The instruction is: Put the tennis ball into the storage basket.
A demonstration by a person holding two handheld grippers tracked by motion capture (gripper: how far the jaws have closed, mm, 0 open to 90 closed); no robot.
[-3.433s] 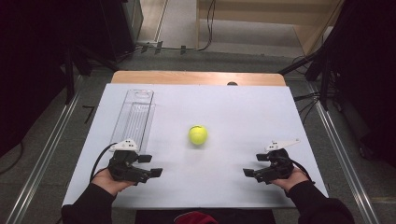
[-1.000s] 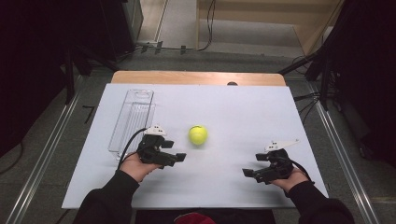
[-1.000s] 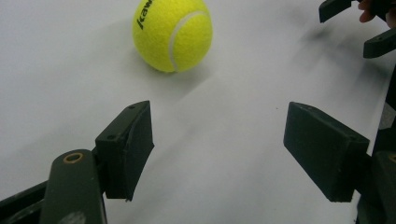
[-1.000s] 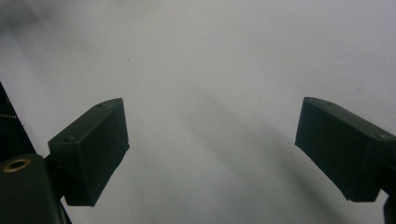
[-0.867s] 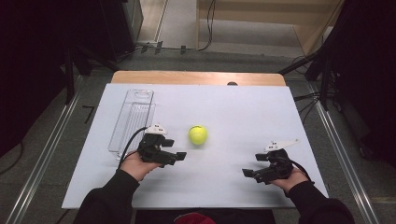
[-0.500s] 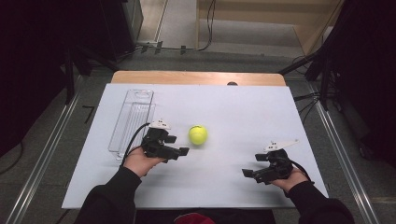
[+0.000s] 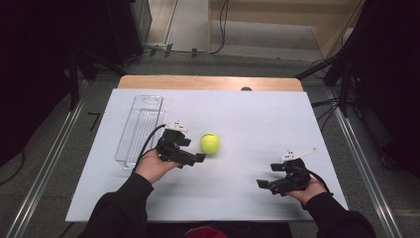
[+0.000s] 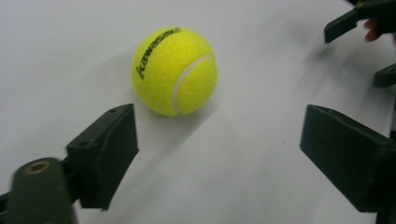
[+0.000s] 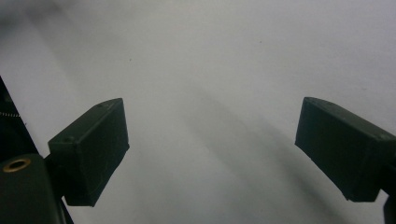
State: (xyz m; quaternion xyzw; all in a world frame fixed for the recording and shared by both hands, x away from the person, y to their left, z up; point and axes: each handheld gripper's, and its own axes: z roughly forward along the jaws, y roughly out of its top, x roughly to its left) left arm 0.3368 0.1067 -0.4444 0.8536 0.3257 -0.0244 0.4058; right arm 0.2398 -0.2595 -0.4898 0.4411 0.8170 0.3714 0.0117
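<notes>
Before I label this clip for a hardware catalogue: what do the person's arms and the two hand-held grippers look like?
Both forearms wear dark, near-black long sleeves. Each hand-held gripper is black: the left hand-held gripper and the right hand-held gripper end in two blocky, matte black jaws, with a brass-coloured eyelet beside one. A black cable trails from the left one. Each carries a pale grey plate on top.

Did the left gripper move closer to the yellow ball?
Yes. The left gripper slid from beside the clear tray toward the tennis ball, jaws just opening, nothing between them.
</notes>
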